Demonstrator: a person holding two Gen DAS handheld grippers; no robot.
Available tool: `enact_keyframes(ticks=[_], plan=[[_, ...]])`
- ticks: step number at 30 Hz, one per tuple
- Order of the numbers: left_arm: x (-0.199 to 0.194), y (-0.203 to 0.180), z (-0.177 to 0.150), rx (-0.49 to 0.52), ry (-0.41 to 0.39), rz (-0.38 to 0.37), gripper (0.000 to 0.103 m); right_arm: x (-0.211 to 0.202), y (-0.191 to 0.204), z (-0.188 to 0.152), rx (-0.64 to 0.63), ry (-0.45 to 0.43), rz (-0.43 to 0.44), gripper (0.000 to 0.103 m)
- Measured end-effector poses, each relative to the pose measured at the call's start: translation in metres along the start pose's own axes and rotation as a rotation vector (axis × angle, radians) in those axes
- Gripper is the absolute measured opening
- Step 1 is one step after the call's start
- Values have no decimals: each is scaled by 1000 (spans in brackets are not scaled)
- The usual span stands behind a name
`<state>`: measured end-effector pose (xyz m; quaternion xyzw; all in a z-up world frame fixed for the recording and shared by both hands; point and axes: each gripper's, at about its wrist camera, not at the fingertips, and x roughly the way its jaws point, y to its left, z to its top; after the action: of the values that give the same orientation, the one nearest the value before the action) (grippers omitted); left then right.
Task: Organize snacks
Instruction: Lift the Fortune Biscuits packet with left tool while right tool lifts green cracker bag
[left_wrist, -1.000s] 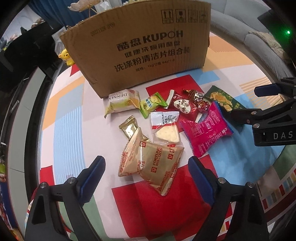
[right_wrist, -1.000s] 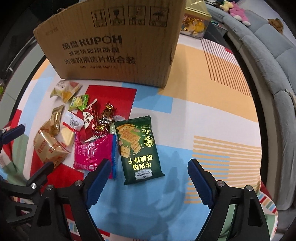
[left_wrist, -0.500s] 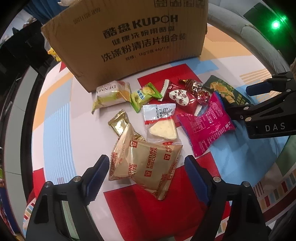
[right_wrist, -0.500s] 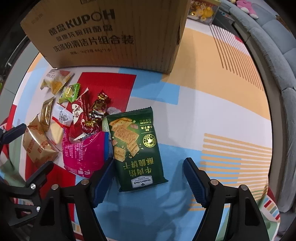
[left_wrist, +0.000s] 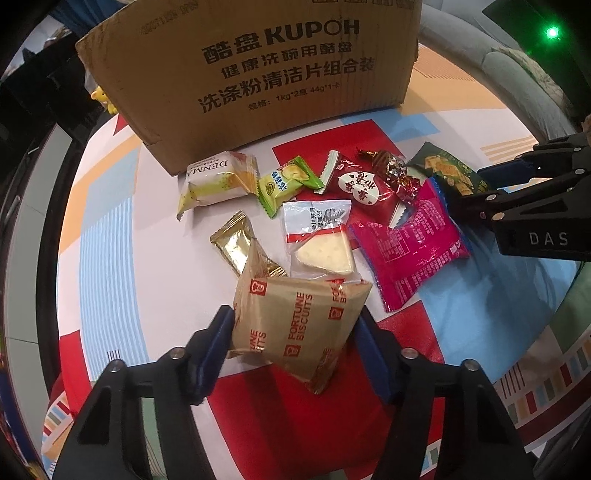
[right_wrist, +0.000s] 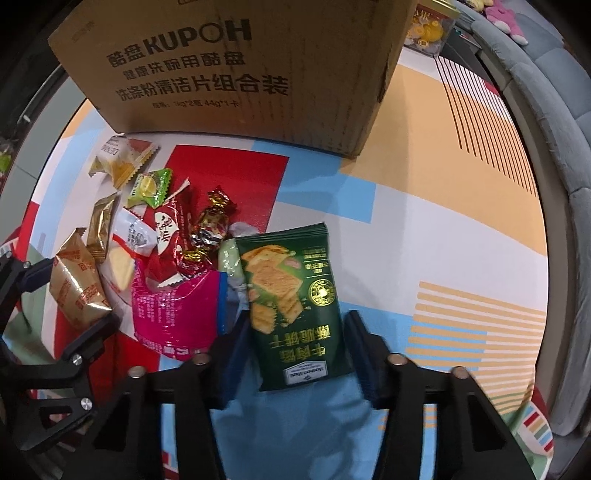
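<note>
While both sets of fingers have just been closing, the left gripper (left_wrist: 295, 332) pinches the tan Fortune Biscuits packet (left_wrist: 295, 325) low in frame and the right gripper (right_wrist: 297, 343) squeezes the green cracker bag (right_wrist: 291, 299), other snacks scattered toward the cardboard box (left_wrist: 258, 74) above.

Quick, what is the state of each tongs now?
Left tongs: just closing, pads touching the Fortune Biscuits pack.
Right tongs: just closing around the green cracker bag; contact unclear.

Left claw (left_wrist: 295, 343) closing — pads touching the biscuit packet (left_wrist: 295, 325).
</note>
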<state>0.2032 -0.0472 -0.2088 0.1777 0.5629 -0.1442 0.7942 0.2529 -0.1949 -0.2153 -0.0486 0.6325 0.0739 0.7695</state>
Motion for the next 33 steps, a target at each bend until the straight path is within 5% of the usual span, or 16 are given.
enact_keyframes(ticks=[33], plan=[[-72, -2, -22, -109, -106, 1, 55, -76, 9, -52, 58, -118, 13, 44]])
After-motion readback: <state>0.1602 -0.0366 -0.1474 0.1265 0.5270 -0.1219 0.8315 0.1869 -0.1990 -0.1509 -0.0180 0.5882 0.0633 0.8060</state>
